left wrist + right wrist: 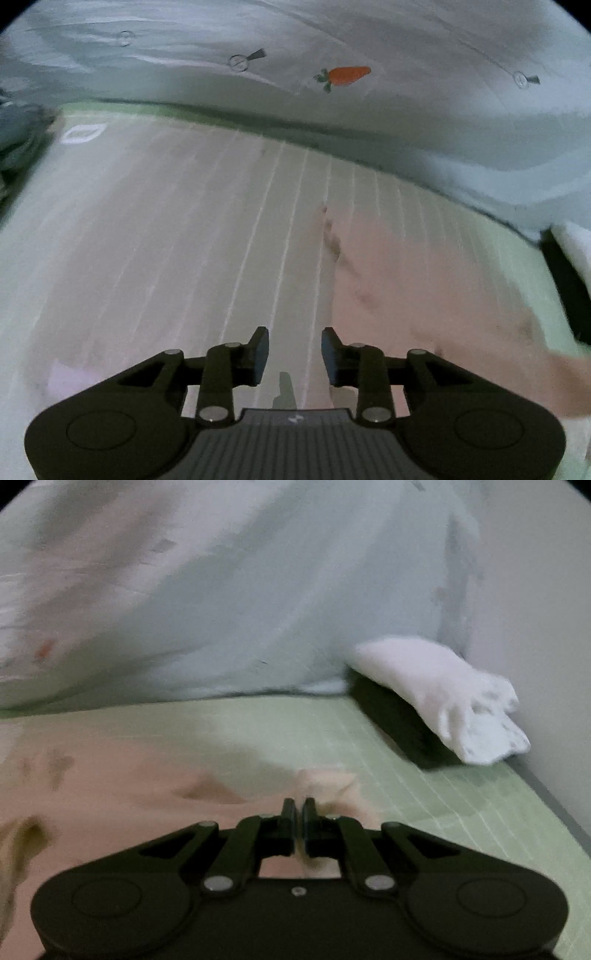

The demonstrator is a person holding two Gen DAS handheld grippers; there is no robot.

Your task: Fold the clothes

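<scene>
A pale pink garment lies spread on a light green striped mat. My left gripper is open and empty, just above the mat beside the garment's left edge. In the right wrist view the same pink garment covers the lower left. My right gripper is shut on a bunched edge of the pink garment, which puckers up at the fingertips.
A pale blue blanket with a carrot print is heaped along the far side of the mat, also in the right wrist view. A dark block under white cloth lies by the wall at right.
</scene>
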